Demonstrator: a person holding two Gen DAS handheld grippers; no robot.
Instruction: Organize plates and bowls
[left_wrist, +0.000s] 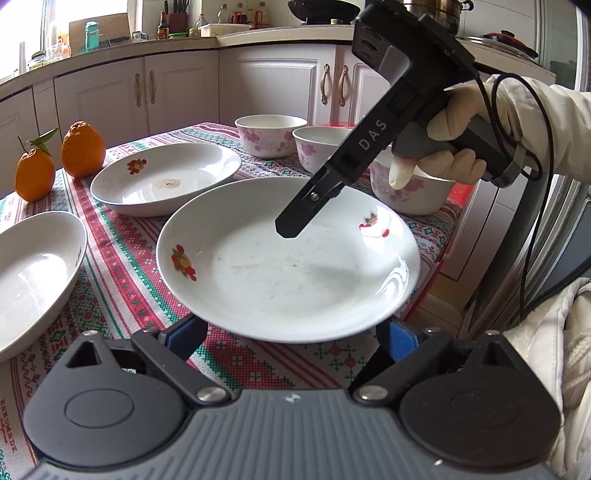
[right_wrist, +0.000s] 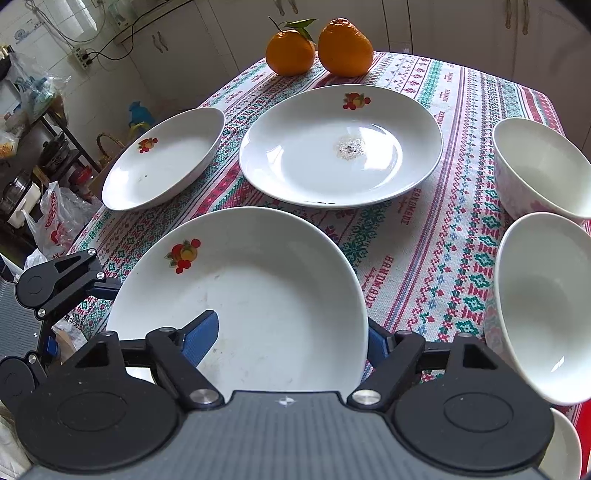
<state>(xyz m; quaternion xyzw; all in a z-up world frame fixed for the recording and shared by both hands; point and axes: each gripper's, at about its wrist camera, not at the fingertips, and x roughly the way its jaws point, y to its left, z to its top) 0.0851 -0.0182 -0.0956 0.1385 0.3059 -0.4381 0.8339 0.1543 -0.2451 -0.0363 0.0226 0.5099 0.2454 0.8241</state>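
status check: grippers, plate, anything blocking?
Both hand-held grippers open: left at the near plate's edge, right straddling its rim. Plate not gripped. Two other plates, bowls close by; nothing blocking.

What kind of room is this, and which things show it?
Most likely a home kitchen. White cabinets run under a counter holding sauce bottles and a wok, and plates and bowls sit on a table with a patterned tablecloth.

"DAS" on right gripper (left_wrist: 286, 230); "HANDMADE" on tablecloth (right_wrist: 408, 206)
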